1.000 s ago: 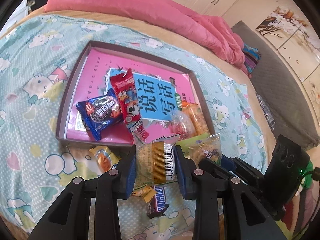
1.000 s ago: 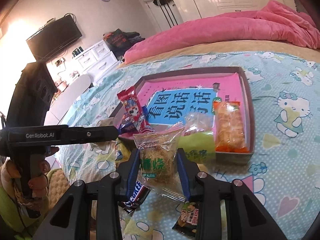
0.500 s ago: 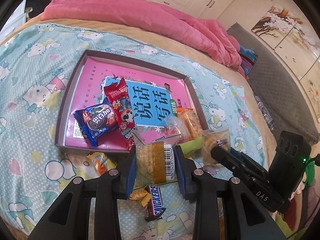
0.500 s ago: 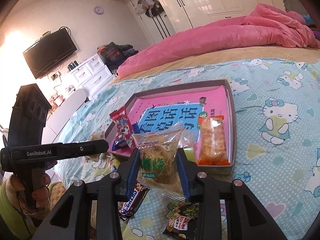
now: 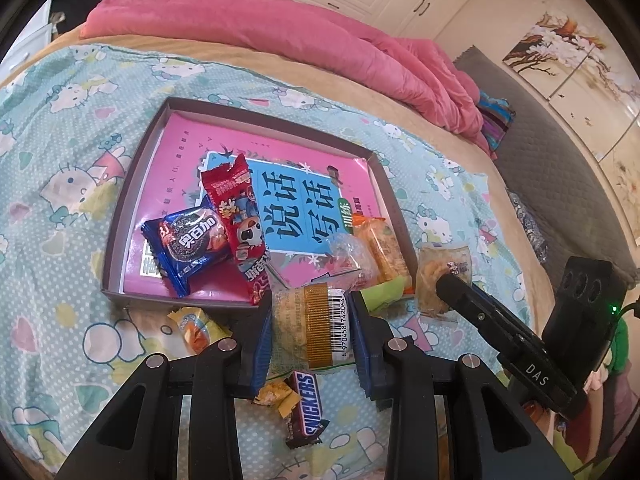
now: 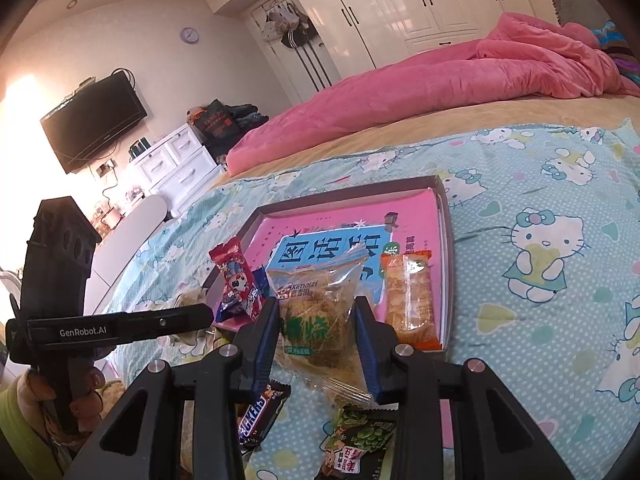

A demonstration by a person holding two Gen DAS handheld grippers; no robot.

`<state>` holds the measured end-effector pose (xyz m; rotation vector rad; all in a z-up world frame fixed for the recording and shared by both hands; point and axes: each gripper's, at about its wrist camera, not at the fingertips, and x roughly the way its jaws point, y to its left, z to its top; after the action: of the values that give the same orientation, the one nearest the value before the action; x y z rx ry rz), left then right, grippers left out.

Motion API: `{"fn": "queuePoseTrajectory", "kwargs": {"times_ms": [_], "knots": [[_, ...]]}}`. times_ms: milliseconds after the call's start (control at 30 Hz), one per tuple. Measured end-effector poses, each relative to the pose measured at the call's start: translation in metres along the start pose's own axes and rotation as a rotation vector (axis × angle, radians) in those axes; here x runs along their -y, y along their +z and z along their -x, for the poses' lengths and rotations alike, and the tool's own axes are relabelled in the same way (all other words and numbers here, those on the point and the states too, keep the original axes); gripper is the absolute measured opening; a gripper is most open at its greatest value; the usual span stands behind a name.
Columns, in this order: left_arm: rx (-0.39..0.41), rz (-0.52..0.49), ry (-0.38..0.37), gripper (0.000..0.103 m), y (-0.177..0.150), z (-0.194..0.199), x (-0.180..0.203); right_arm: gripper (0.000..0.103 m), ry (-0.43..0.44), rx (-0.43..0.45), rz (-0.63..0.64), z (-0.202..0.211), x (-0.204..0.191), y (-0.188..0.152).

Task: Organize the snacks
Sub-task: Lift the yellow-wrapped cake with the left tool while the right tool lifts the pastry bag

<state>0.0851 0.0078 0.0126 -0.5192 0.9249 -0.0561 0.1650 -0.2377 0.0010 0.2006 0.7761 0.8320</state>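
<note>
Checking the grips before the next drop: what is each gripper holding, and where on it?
The left gripper pinches a barcoded snack packet across its sides; the right gripper pinches a clear snack packet across its middle.

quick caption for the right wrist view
Right gripper shut on a clear snack packet above the bed, shallow box behind.

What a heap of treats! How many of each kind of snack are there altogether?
Chocolate bars: 1, Snickers bar
Small wrapped sweets: 2, orange sweet, yellow sweet
Bagged snacks: 8, blue packet, red packet, clear packet, orange packet, green packet, pea packet, barcode packet, green-label packet
Total: 11
</note>
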Motion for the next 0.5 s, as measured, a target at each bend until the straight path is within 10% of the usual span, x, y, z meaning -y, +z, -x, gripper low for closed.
{"fn": "queuePoseTrajectory", "kwargs": {"times_ms": [500], "knots": [[0.007, -0.004, 0.002, 0.035, 0.0057, -0.0073, 0.0024, 0.037, -0.006, 0.012, -0.026, -0.0007, 0.0072, 0.0058]]}}
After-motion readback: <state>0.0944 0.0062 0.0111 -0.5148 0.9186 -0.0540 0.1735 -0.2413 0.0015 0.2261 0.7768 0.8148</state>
